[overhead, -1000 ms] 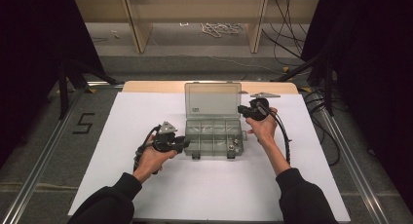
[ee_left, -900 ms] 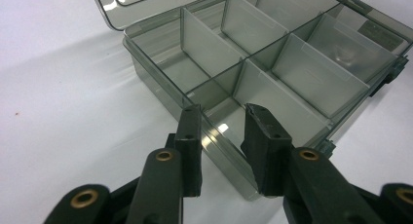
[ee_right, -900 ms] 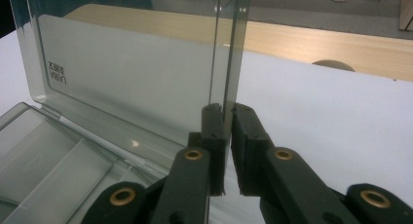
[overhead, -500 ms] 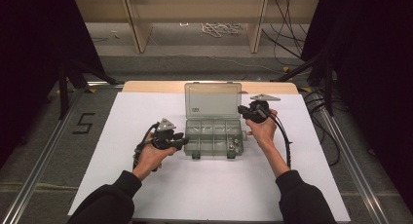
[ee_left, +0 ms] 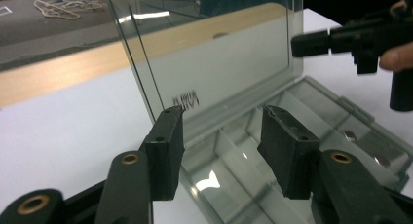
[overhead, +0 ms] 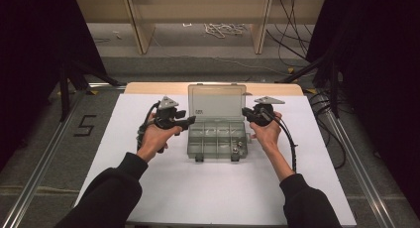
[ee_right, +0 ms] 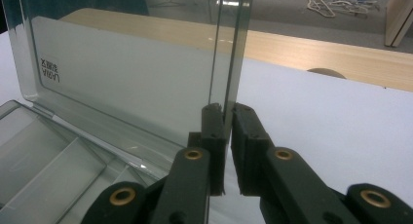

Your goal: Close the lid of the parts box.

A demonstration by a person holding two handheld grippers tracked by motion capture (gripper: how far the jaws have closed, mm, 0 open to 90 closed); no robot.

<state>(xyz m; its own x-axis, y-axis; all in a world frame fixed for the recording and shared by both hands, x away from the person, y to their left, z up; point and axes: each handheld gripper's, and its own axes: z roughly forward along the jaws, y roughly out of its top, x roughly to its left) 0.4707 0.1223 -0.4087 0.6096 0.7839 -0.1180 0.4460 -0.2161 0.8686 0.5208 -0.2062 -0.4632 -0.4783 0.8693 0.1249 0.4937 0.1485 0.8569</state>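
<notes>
A person sat at a table with a white sheet on it, and held a black gripper in each hand. In the middle of the sheet stood a clear plastic box with little rooms inside. Its lid was up and stood almost straight, at the far side of the box.

The right gripper was at the right edge of the lid. Seen from the right gripper view, the right gripper had its two jaws pressed tight on the thin side edge of the lid, one jaw on each side. It was pinching the lid and holding it up.

The left gripper was at the left side of the box, near where the lid meets the box. Seen from the left gripper view, the left gripper had a wide gap between its jaws, and the jaws had just been opening. Nothing was held in them. The edge of the lid rose beyond the gap, and the box lay under and behind the jaws. The pads were not touching either one.

Two small shiny metal bits lay in a room at the near right corner of the box. The other rooms looked bare from above. A wooden strip ran along the far edge of the table
</notes>
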